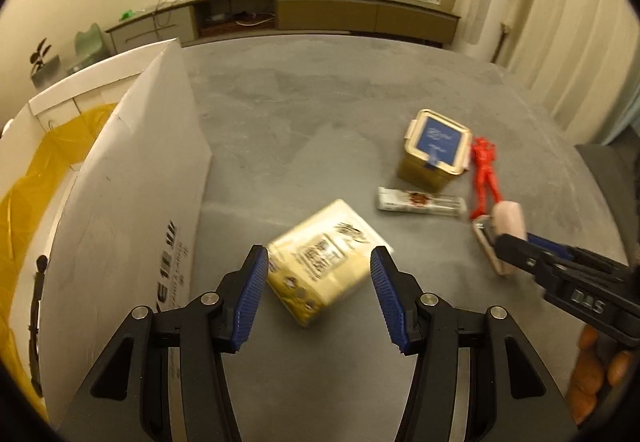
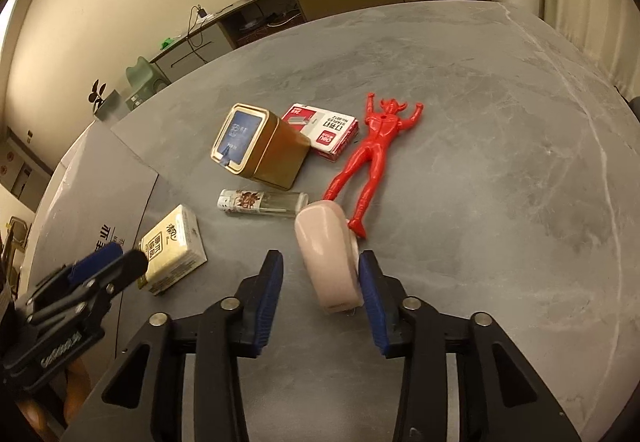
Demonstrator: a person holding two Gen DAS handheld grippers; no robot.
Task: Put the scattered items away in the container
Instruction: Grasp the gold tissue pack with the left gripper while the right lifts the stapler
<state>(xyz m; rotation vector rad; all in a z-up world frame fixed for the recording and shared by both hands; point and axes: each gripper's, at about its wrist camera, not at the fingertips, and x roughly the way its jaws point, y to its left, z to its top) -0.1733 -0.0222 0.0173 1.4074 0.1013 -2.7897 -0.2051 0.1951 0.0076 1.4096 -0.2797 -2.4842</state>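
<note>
On the grey table, my left gripper [image 1: 319, 274] is open around a cream tissue pack [image 1: 324, 258], jaws on either side, not closed on it; the pack also shows in the right wrist view [image 2: 173, 252]. My right gripper [image 2: 320, 274] is open around a pink stapler [image 2: 330, 262], whose right side touches the right pad; it also shows in the left wrist view [image 1: 506, 226]. Beyond lie a gold tin [image 2: 262, 148] with a blue lid, a lighter [image 2: 262, 202], a red staples box [image 2: 322, 130] and a red toy figure [image 2: 374, 154]. The white cardboard box [image 1: 132, 182] stands left.
The box's flap [image 1: 160, 146] leans over the table's left part, and a yellow bag [image 1: 44, 178] lies inside the box. A sideboard [image 1: 320, 8] runs along the far wall. The table's right edge [image 2: 592, 54] curves away beyond the toy figure.
</note>
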